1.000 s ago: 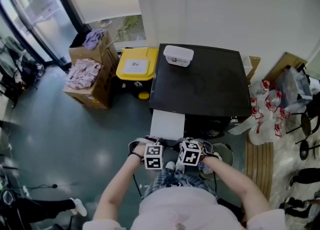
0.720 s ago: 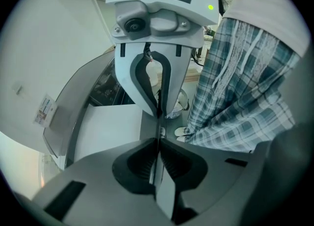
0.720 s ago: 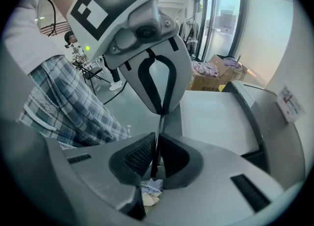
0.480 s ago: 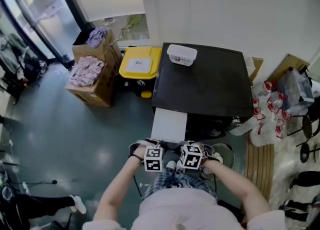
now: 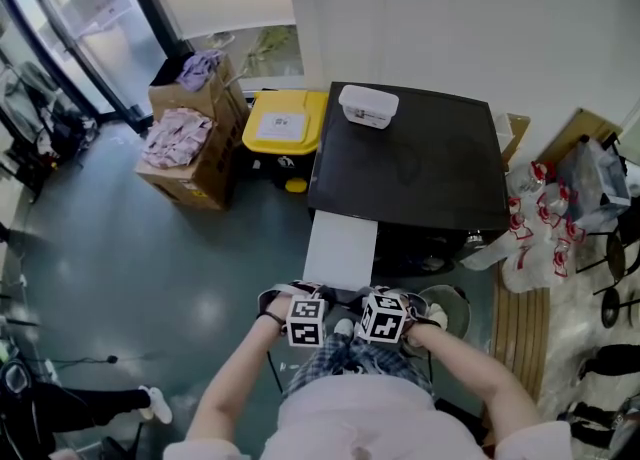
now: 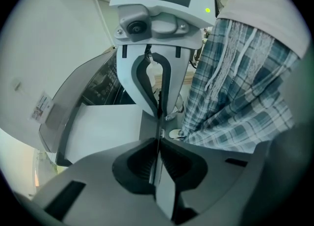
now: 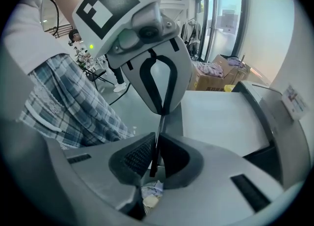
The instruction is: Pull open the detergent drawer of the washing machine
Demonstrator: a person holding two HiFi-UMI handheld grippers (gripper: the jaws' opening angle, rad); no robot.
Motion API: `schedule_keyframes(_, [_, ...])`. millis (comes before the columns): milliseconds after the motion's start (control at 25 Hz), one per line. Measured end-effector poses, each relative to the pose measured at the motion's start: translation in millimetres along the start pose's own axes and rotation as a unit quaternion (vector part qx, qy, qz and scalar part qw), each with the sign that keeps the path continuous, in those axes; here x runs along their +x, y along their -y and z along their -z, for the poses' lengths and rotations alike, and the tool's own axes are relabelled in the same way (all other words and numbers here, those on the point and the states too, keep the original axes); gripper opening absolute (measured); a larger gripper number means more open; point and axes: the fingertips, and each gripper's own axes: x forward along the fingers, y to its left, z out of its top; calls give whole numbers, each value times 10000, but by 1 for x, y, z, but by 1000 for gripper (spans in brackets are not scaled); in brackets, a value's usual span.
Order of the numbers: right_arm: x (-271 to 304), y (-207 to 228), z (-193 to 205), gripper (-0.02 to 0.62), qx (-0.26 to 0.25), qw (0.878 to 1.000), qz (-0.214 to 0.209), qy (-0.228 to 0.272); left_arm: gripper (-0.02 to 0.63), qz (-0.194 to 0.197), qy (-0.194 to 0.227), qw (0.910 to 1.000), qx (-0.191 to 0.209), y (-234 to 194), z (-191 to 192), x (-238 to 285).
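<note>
The washing machine (image 5: 405, 158) has a black top and stands against the far wall in the head view. A flat white part (image 5: 341, 248), seemingly the detergent drawer, sticks out from its front left towards me. Both grippers hang close to my body, just short of that part's near edge. My left gripper (image 5: 305, 321) and right gripper (image 5: 381, 318) sit side by side, tips turned towards each other. In the left gripper view the jaws (image 6: 158, 144) are shut with nothing in them. The right gripper (image 7: 156, 158) is also shut and holds nothing. The white part (image 7: 221, 119) lies beyond it.
A white tub (image 5: 368, 106) rests on the machine's top. A yellow bin (image 5: 283, 128) and cardboard boxes of clothes (image 5: 190, 153) stand left of the machine. Packed bottles (image 5: 540, 218) and a wooden pallet (image 5: 520, 328) lie at the right. A round pail (image 5: 447, 310) sits by my right arm.
Both grippers and I have drawn back a little from the machine. It sits slightly farther off in the head view, and more of the white part shows. Both jaws stay shut.
</note>
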Motion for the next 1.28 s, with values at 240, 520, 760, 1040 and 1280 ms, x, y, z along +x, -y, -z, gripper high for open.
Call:
schedule_keyframes(240, [3,-6,2,49,54,9999,-95,-9,54,26,6,10000,-47,7,0,2])
schedule_keyframes(520, [1,-3,1,51,341,9990,-201,225,55,57,108,9995,-285,5,0,1])
schedule_keyframes(760, [4,-3,2,58,448,9981,-238,347,55,194,330,9982,-457,5,-8,-1])
schedule_keyframes(1040, [-3,-4,-6,247,931,9923,-433,685,213,355,634,9954,-621,-4,-19,-9])
schedule_keyframes(1280, [-18,8,-6,310,1185,9867,-425,1025,265,260,769,9940,-732,-18,-20,-16])
